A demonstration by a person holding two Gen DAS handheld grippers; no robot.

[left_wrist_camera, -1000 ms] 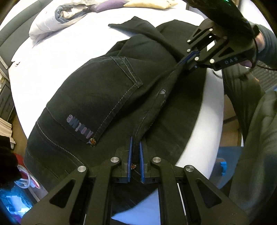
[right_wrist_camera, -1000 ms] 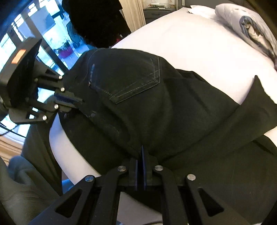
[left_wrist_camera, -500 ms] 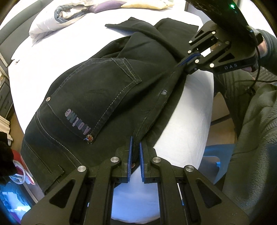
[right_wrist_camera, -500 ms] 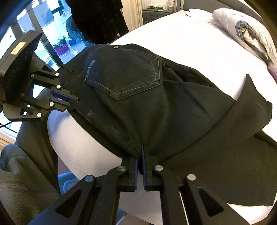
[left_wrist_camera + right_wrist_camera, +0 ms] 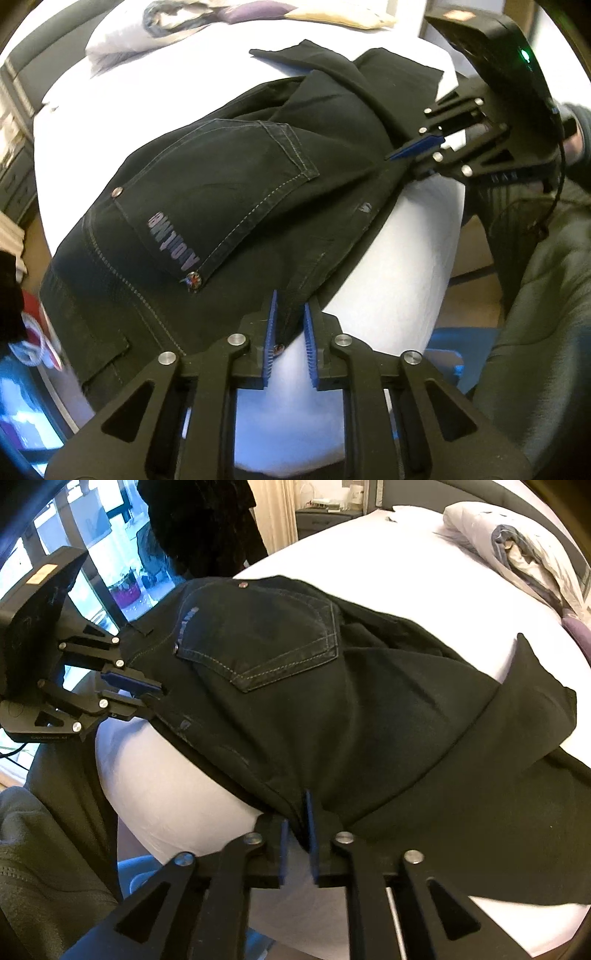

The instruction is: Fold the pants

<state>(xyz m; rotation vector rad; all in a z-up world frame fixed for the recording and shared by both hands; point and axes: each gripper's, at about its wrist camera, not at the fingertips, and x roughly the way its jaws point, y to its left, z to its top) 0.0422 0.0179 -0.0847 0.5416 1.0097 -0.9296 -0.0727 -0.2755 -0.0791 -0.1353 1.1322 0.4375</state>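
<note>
- Bedroom scene: a white bed (image 5: pixel 388 266) with a rumpled duvet (image 5: pixel 517 550) up by the headboard and a window off to one side.
- The black pants (image 5: pixel 229 192) lie along the near edge of the bed, back pocket (image 5: pixel 266 642) up, already doubled leg over leg, legs trailing off toward the far side.
- Left tool (image 5: pixel 289 332) sits at the waistband end, jaws opening, fabric edge loose between the pads and no longer pinched.
- Right tool (image 5: pixel 297 830) is further down the same seam edge, also opening, with cloth in the gap (looks like a let-go to me).
- So I'd say this is the release after laying the pants down.
- Next move probably needs both tools backing clear, then regripping one end to fold it across without dragging the stack.
</note>
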